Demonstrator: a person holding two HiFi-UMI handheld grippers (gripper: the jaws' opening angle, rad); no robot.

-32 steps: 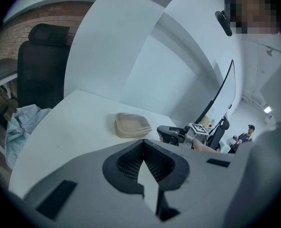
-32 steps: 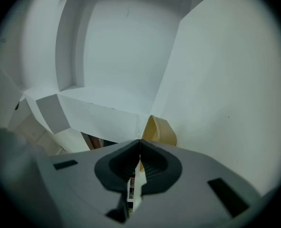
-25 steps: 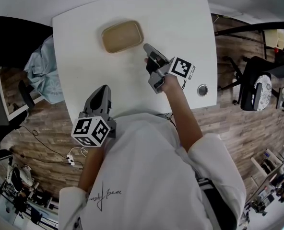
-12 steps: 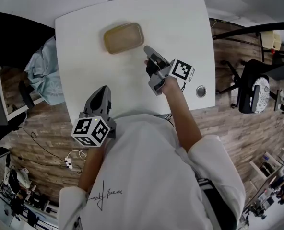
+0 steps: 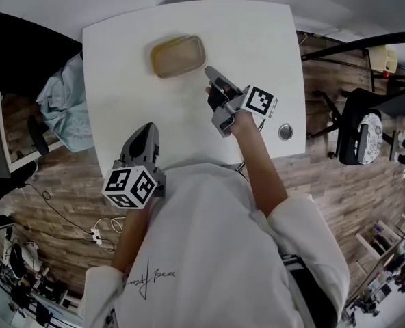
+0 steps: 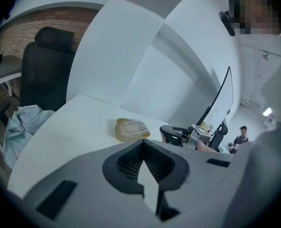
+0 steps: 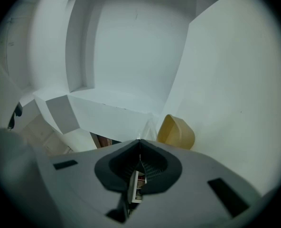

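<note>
A tan lidded container [image 5: 178, 56] lies on the white table [image 5: 257, 39] near its far edge. My right gripper [image 5: 208, 69] is over the table's middle, shut and empty, with its tip just right of and below the container. In the right gripper view the container [image 7: 176, 131] shows close beyond the shut jaws, to the right. My left gripper [image 5: 146, 127] hangs at the table's near edge, shut with nothing in it. In the left gripper view its jaws meet below the container [image 6: 131, 128], with the right gripper [image 6: 178, 134] to the right of that.
A round metal grommet [image 5: 285, 132] sits in the table near its right edge. A light blue cloth [image 5: 59, 94] lies on a black chair [image 6: 45, 65] left of the table. Another chair [image 5: 367, 132] stands on the wooden floor at right. Cables [image 5: 96, 234] lie at lower left.
The container shows larger and further right in the right gripper view, smaller in the left gripper view. Both grippers stay shut and roughly in place.
</note>
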